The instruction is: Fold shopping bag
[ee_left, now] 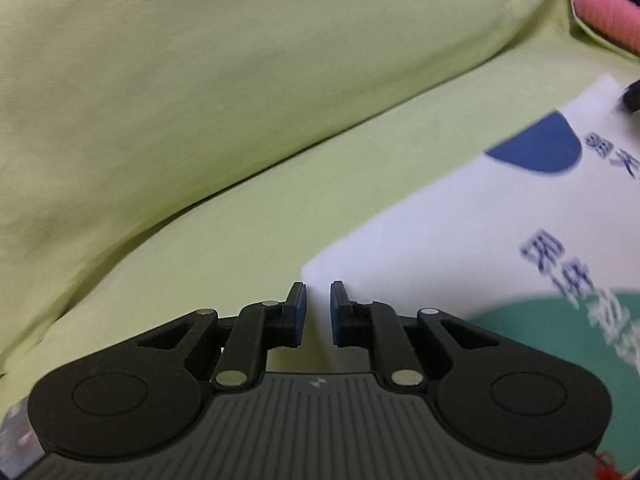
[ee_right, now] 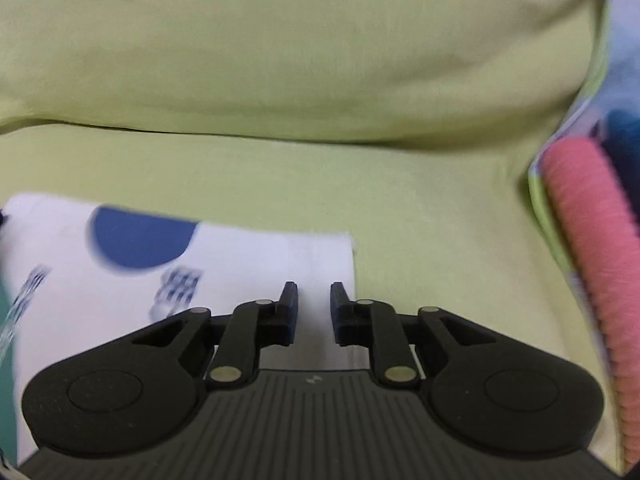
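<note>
— Fingers first: how does the left gripper (ee_left: 318, 314) stand in its own view?
— Parted by a narrow gap, with nothing pinched between the blue pads. The near corner of the shopping bag (ee_left: 460, 236) shows in that gap, but whether the pads touch it I cannot tell.
— Where does the bag lie?
— Flat on the green sofa seat (ee_left: 248, 224), spreading from the fingertips toward 3 o'clock. White, with a blue half-disc, blurred dark lettering and a teal patch at 4 o'clock. The back cushion (ee_left: 200, 80) fills 9 to 12 o'clock.
— And the right wrist view?
— The right gripper (ee_right: 314, 314) is likewise slightly open and holds nothing. The bag (ee_right: 260, 264) runs from 9 o'clock to just past the fingertips, its right edge just beside the right finger. A pink ribbed roll (ee_right: 592, 248) lies at 3 o'clock, well apart.
</note>
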A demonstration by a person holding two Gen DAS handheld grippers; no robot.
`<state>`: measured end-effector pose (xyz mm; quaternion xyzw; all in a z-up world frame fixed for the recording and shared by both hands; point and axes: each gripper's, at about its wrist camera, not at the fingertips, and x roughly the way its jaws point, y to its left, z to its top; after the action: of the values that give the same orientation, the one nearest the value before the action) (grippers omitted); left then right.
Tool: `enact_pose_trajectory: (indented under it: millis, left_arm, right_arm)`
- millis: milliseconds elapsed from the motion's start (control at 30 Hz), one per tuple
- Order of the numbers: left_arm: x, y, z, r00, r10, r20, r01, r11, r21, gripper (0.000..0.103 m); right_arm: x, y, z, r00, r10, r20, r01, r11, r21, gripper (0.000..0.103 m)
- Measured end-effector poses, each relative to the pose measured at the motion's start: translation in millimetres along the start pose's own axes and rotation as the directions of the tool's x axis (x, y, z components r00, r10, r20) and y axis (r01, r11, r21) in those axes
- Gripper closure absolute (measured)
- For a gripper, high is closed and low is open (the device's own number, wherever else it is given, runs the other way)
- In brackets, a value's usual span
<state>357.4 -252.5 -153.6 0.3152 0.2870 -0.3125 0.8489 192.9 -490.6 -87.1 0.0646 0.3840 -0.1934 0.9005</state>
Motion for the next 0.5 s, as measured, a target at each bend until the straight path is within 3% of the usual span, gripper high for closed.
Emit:
enact_pose_trajectory:
  millis: [133,233,333,500]
  left_arm:
    - [-66,-33,-28,0.993,-0.115,-0.006,0.114,0.99,-0.084,0.087]
    - [-99,-70,-54,0.985,-0.162,-0.06,0.153,0.98,-0.127,0.084]
    - [-125,-90,-77,0.99,-0.128,-0.067,0.114,0.977,-0.179,0.085]
    - [-157,-93,-102,0.987,-0.101,-0.123,0.067,0.965,-0.253,0.084]
  right_arm:
    - [-72,26,-59,0.992,0.116,0.056,-0.116,0.993,-0.001,0.087]
    - [-98,50,-106,0.994,0.11,0.007,-0.11,0.994,-0.028,0.087]
    - [-116,48,-139,0.997,0.072,0.005,-0.072,0.997,-0.025,0.087]
    - [-142,26,-164,0.999,0.041,0.009,-0.041,0.999,0.003,0.087]
